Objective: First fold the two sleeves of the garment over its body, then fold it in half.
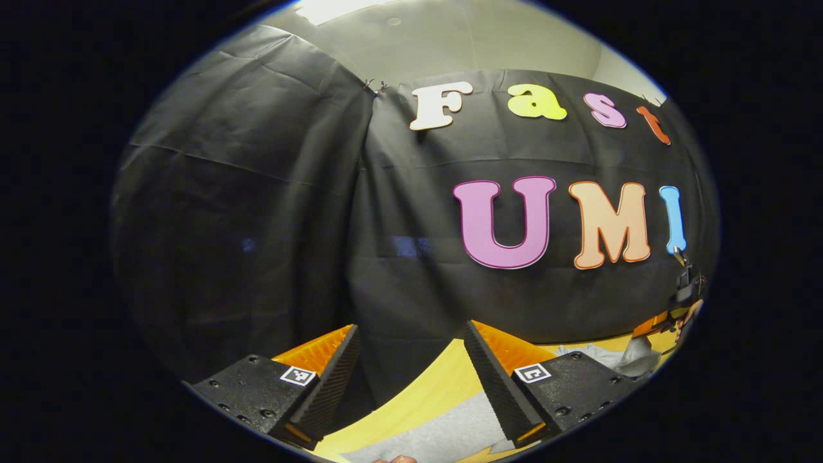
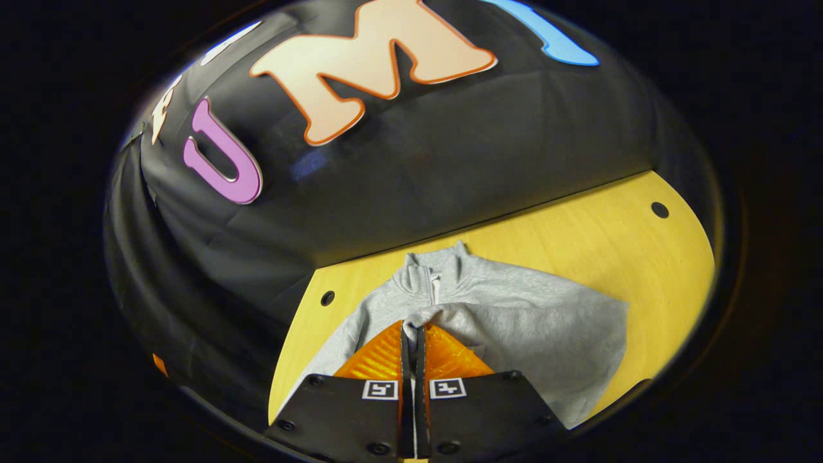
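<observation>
So in the right gripper view the grey zip-neck garment [image 2: 514,321] lies flat on the yellow wooden table [image 2: 643,225], collar pointing toward the booth wall at about 12 o'clock. One sleeve [image 2: 546,334] is already folded across the chest, running from the middle out toward 3 o'clock. The right gripper [image 2: 413,331] sits over the body of the garment at roughly 6 o'clock, fingers pinched together with a thin strip of grey fabric showing between them, so it looks clamped on the sleeve's edge.

In the left gripper view the left gripper [image 1: 411,334] is lifted up and aimed mostly at the wall, fingers spread wide apart with nothing between them. Below it, at 6 o'clock, there's a patch of the grey garment [image 1: 437,437] on the table [image 1: 411,399]. Way over at 4 o'clock you can see more grey fabric bunched up, with the other gripper [image 1: 675,315] beside it, too small to make out details.
</observation>
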Tool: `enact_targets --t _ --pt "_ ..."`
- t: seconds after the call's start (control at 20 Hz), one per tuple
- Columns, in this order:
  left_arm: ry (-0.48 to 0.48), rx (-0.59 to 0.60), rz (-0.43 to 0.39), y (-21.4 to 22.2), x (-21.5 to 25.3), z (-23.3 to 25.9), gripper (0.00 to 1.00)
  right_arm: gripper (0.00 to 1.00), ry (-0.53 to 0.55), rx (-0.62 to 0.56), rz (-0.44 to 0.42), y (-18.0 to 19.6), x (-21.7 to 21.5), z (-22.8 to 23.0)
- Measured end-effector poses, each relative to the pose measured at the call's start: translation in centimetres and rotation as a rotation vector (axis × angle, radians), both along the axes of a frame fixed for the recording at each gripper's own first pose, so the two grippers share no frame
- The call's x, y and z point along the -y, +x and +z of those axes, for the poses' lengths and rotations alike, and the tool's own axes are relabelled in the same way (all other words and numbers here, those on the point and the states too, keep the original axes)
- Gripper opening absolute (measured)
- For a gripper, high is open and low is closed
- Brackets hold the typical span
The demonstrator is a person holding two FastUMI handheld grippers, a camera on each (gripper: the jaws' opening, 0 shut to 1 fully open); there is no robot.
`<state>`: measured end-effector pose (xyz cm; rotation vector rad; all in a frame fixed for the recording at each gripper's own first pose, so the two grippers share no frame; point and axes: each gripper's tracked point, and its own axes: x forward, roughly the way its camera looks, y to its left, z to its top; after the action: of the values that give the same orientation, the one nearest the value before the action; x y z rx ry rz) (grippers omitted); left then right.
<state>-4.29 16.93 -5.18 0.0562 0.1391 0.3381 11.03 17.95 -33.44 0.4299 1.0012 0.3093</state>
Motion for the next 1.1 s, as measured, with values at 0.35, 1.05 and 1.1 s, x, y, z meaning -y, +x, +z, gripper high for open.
enact_targets --t 0.35,1.05,1.1 --pt "0.011 -0.044 0.078 -2.9 -5.5 -1.8 0.95 0.04 -0.061 -0.071 0.101 -1.3 -9.2 -5.3" --pt "0.014 -0.243 0.043 -5.1 -7.4 -11.5 0.96 0.96 0.108 -0.001 0.100 -1.3 -15.1 -2.5" --pt "0.006 -0.267 0.038 -5.3 -7.3 -12.7 1.00 0.97 0.094 0.032 0.108 -1.1 -14.7 -1.9"
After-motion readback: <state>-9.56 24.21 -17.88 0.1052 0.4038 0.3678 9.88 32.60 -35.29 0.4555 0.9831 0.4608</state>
